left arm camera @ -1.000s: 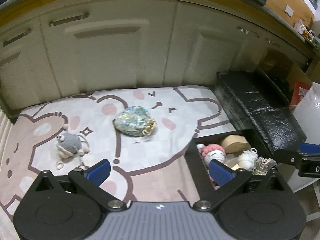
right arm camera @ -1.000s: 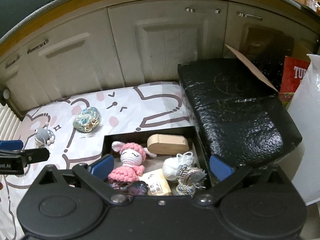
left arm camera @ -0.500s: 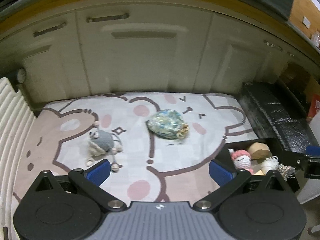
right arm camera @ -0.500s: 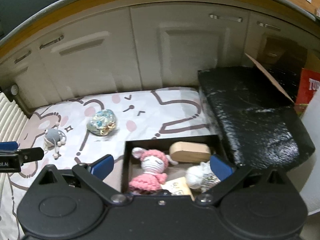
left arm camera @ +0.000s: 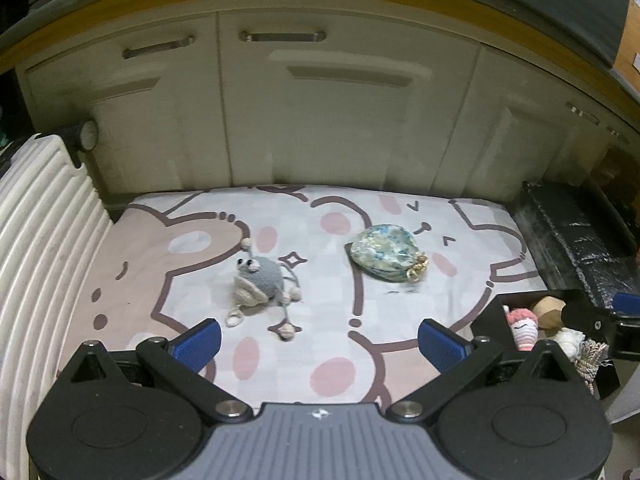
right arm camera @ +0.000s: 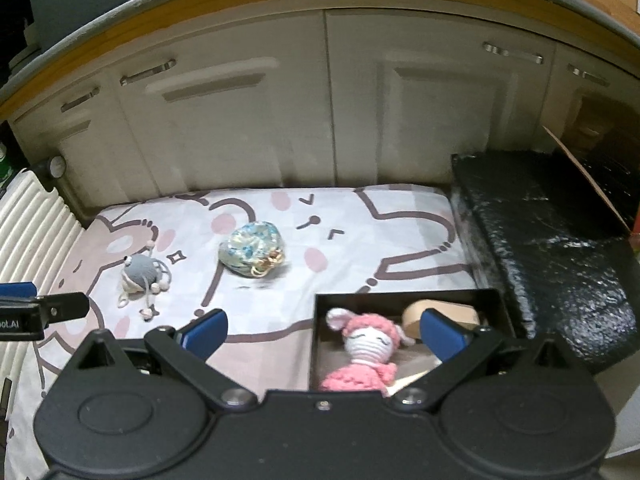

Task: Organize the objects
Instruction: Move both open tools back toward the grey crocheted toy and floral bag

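Left gripper [left arm camera: 318, 338]: fingers spread wide, nothing between the blue pads [left arm camera: 199, 338]; held low over the near edge of the mat, just in front of the grey toy.
Right gripper [right arm camera: 324, 332]: fingers spread wide, holding nothing; hanging above the left part of the black box, right pad [right arm camera: 442, 334] in front of the wooden piece.
Mat [left arm camera: 328, 364]: pale play mat with a cartoon bunny print in brown lines and pink spots, lying on the floor against the cabinet fronts.
Grey crochet toy [left arm camera: 258, 282]: lying on the mat left of centre, googly eyes toward the cabinets, thin string legs with bead ends trailing toward the near edge.
Fabric pouch [left arm camera: 384, 254]: blue-green patterned drawstring pouch with gold beads at its neck, on the mat right of the grey toy and apart from it.
Black box [right arm camera: 400, 294]: open shallow box at the mat's right near corner, just beside the black wrapped block.
Pink crochet doll [right arm camera: 370, 350]: inside the box, face up, white face and pink hat, lower body hidden behind the gripper body.
Wooden piece [right arm camera: 440, 314]: rounded tan block at the back of the box, behind the doll.
White yarn ball [left arm camera: 570, 338]: in the box, right of the doll, seen from the left wrist.
Black wrapped block [right arm camera: 552, 264]: glossy, bulky, right of the mat.
Cabinets [left arm camera: 340, 120]: cream doors with metal handles, behind the mat.
Ribbed white panel [left arm camera: 36, 248]: along the mat's left edge.
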A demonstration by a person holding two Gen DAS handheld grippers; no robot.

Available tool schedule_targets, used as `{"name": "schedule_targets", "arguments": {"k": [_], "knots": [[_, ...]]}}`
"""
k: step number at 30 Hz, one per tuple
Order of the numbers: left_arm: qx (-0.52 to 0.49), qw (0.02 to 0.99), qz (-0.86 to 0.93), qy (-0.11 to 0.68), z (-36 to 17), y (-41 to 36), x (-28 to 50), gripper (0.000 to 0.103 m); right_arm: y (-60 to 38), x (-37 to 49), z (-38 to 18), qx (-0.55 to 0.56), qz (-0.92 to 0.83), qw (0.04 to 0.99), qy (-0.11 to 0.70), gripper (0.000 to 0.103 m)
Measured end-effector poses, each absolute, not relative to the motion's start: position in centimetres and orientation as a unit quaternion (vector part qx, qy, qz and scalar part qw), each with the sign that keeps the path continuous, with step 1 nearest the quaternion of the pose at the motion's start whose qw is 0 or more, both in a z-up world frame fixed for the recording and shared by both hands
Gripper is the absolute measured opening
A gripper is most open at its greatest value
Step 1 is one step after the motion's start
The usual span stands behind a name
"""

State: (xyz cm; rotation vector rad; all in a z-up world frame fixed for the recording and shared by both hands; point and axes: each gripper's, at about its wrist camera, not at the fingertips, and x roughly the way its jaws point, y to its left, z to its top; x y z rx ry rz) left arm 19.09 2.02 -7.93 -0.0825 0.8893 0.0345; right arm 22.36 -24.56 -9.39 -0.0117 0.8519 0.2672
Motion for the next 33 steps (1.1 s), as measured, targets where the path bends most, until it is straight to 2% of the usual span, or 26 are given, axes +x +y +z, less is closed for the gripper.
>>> {"name": "schedule_targets", "arguments": {"k": [23,33], "knots": [[-0.064,0.911,0.052,0.403,-8.0,6.2,18.5,0.103,-20.6,23.2,-9.9,-0.012,0.163,0.904,0.394,0.103],[-0.045,0.918,0.056,0.390,-9.5,6.1,19.6,0.103,-19.4,23.7,-11.1,-0.059,0.155,0.923,0.347,0.103]]}}
